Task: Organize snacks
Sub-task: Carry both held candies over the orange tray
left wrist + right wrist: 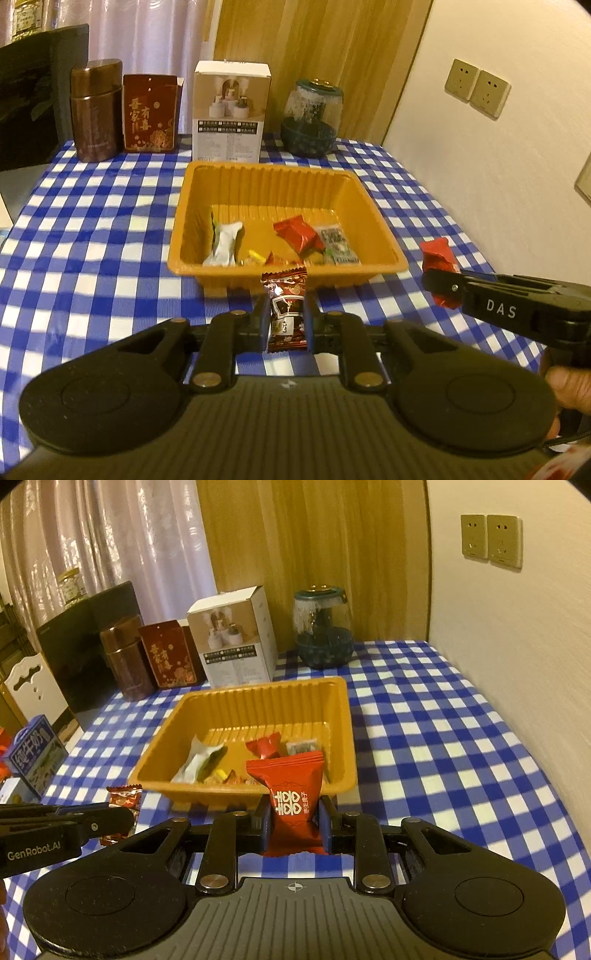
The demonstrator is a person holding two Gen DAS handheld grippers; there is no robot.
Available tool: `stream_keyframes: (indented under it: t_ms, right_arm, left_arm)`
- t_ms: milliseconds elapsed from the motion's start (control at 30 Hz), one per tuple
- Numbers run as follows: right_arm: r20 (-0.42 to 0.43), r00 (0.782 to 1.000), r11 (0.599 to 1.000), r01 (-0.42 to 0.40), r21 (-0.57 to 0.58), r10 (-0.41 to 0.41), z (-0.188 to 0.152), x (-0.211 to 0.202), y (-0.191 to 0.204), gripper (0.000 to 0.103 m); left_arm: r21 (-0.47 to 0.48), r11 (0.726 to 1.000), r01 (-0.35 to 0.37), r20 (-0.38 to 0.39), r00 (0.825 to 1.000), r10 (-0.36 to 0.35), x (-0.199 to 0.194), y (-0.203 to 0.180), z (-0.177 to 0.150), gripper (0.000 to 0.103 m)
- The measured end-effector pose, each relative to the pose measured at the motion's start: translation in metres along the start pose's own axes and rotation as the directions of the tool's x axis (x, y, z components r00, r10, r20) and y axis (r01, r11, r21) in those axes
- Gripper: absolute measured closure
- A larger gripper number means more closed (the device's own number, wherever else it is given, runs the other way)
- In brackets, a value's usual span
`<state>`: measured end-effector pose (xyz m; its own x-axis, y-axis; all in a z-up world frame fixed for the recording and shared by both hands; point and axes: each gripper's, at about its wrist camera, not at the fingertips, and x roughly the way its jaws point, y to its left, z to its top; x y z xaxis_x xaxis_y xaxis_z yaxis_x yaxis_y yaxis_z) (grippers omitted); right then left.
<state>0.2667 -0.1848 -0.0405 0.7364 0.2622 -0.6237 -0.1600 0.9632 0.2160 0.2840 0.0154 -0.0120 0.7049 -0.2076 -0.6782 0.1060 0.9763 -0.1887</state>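
An orange plastic tray (380, 206) (334, 716) sits mid-table on the blue checked cloth. It holds several wrapped snacks, among them a white packet (226, 243) (197, 762) and a red one (297, 230) (265, 746). My left gripper (286, 310) (129, 812) is shut on a dark brown-red wrapped candy (285, 295) (123, 795), held upright just short of the tray's near wall. My right gripper (293, 812) (439, 284) is shut on a red packet with white characters (291, 794) (437, 254), also just before the near wall, right of the left gripper.
Along the back stand a brown canister (96, 110), a red box (149, 112), a white carton (231, 110) and a glass jar (312, 118). A wall with sockets (476, 88) borders the right side. A blue milk carton (35, 757) sits at the left edge.
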Motion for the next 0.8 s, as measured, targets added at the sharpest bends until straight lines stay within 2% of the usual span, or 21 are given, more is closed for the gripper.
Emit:
stream_keyframes:
  t_ms: [367,800]
  right_arm:
    - [-0.021,0.999,0.999,-0.033,0.020,0.034,0.037,0.036,-0.009,0.077]
    - [-0.031,0.998,0.998,-0.054,0.027,0.055,0.068,0.068,-0.011,0.077]
  left_arm:
    - [-0.002,1.000,0.006,-0.004,1.000,-0.006,0.032,0.007,0.042,0.087]
    - [0.013,1.000,0.023,-0.015,1.000,-0.023,0.063,0.006,0.072,0.087]
